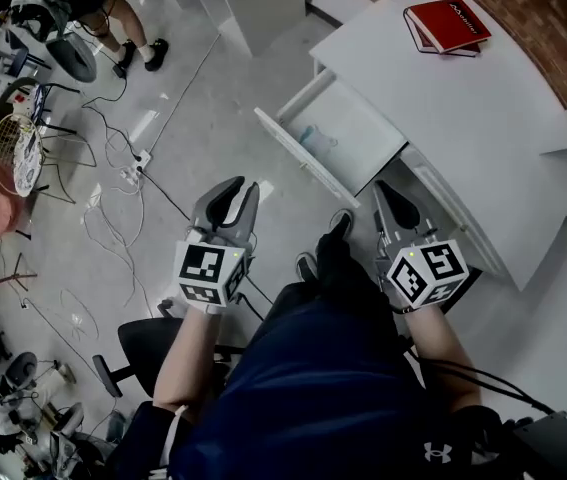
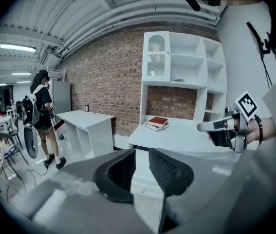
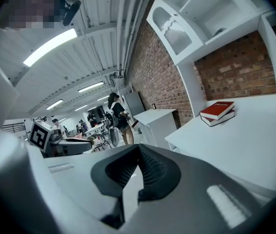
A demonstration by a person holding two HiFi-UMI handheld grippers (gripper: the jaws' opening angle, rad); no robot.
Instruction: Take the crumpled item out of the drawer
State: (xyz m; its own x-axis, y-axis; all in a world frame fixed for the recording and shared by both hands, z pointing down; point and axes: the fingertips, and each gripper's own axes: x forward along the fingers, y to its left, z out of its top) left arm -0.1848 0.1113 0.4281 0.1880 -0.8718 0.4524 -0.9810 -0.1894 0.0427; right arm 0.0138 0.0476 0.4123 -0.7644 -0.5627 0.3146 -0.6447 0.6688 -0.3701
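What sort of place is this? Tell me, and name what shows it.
Probably a research lab staged as a study: a white desk with an open drawer and red books stands against a brick wall, while loose cables trail across the floor.

Books (image 1: 448, 25) lie on the desk (image 1: 483, 118), beyond its open drawer (image 1: 348, 138).

Head view looks steeply down; both gripper views face level, sharing the red books (image 2: 157, 123).
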